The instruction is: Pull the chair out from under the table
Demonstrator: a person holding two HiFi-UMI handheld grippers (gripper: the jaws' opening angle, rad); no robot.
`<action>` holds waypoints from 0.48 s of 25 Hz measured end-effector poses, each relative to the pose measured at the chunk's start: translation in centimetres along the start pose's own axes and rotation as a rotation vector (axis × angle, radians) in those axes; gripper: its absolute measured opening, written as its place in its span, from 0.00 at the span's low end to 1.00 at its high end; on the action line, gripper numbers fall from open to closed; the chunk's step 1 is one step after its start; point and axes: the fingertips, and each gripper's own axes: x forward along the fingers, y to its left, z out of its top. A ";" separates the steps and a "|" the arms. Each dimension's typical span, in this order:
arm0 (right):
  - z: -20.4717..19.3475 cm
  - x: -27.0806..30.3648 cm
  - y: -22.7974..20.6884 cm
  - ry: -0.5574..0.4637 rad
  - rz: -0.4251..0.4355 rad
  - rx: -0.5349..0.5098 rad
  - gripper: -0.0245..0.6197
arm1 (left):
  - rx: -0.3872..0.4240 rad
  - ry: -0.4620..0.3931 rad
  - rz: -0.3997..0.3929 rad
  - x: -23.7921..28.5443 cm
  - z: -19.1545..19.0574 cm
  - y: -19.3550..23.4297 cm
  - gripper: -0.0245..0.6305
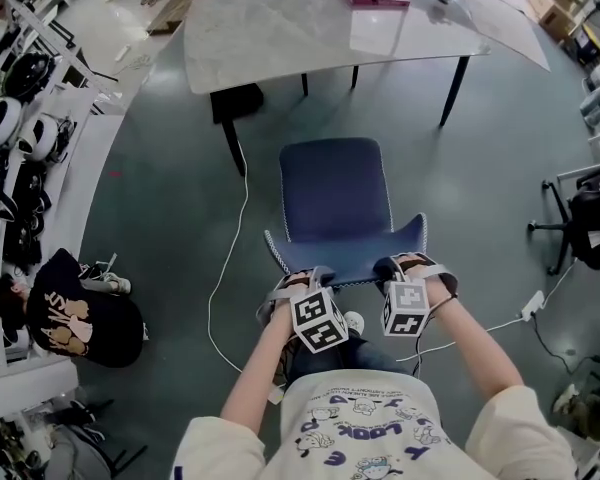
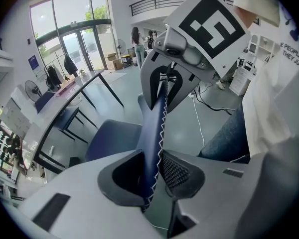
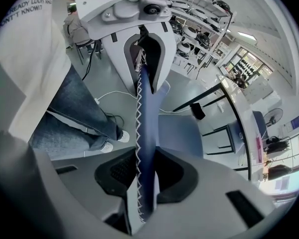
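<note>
far: table blocks beyond chair
left: open floor, white cable
right: open floor, office chair

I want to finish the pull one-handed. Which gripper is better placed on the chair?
Left, narrowly. Both hold the chair by its backrest top, but the left gripper sits slightly nearer the middle; the right gripper is by the corner, where pulling might swing it.
</note>
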 end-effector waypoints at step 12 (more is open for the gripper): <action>1.6 -2.2 0.2 -0.128 -0.015 0.119 0.35 | -0.134 -0.070 0.057 -2.5 0.7 0.7 0.33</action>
